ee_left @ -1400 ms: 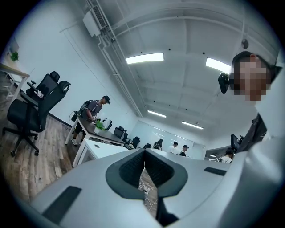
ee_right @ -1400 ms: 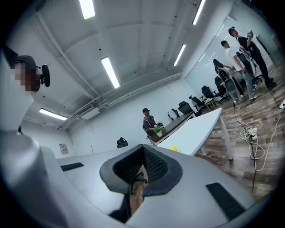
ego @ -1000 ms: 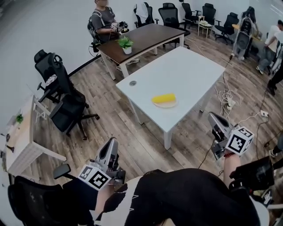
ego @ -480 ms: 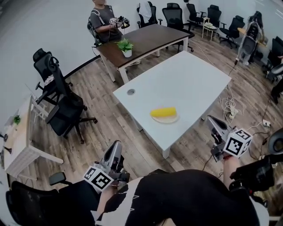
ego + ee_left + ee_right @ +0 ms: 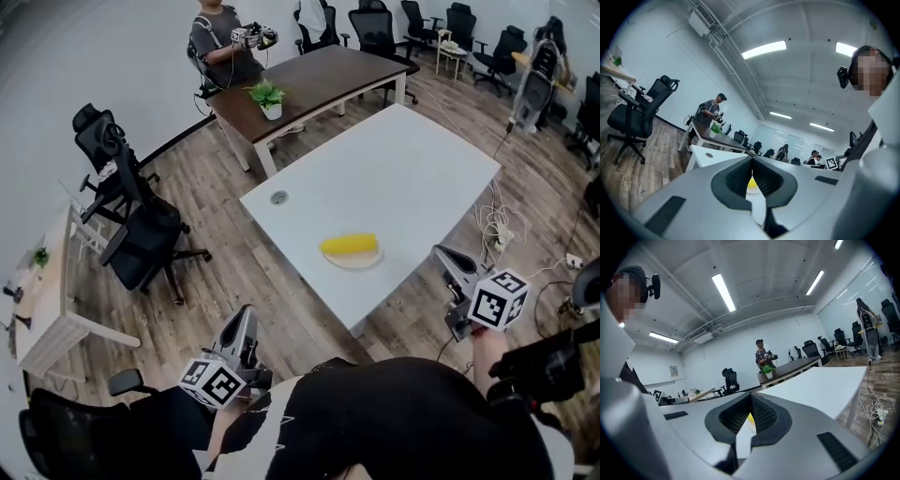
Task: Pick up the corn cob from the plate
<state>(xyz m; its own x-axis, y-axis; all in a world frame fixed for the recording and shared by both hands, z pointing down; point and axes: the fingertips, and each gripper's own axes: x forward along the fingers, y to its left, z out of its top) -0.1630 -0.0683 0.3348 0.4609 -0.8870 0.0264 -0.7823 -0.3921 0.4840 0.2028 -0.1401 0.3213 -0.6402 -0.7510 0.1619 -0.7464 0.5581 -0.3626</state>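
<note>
A yellow corn cob [image 5: 350, 245] lies on a small pale plate [image 5: 360, 260] near the front corner of the white table [image 5: 403, 159]. My left gripper [image 5: 246, 317] is held low at the left, well short of the table, jaws together with nothing in them. My right gripper [image 5: 442, 254] hangs beside the table's right front edge, also shut and empty. In the left gripper view a sliver of the corn cob [image 5: 751, 183] shows through the slit behind the left gripper's [image 5: 752, 159] closed tips. The right gripper view shows the same yellow corn cob [image 5: 749, 418] behind the right gripper's [image 5: 751, 394] tips.
A brown desk [image 5: 319, 80] with a potted plant [image 5: 267, 94] stands behind the white table, with a person [image 5: 221, 42] beside it. Black office chairs [image 5: 141, 234] stand at the left. Cables [image 5: 497, 225] lie on the wooden floor at the right. A white shelf [image 5: 42, 300] sits far left.
Both grippers have drifted forward and a little down toward the table's front corner. The table and corn sit lower in the head view. Both pairs of jaws stayed together.
</note>
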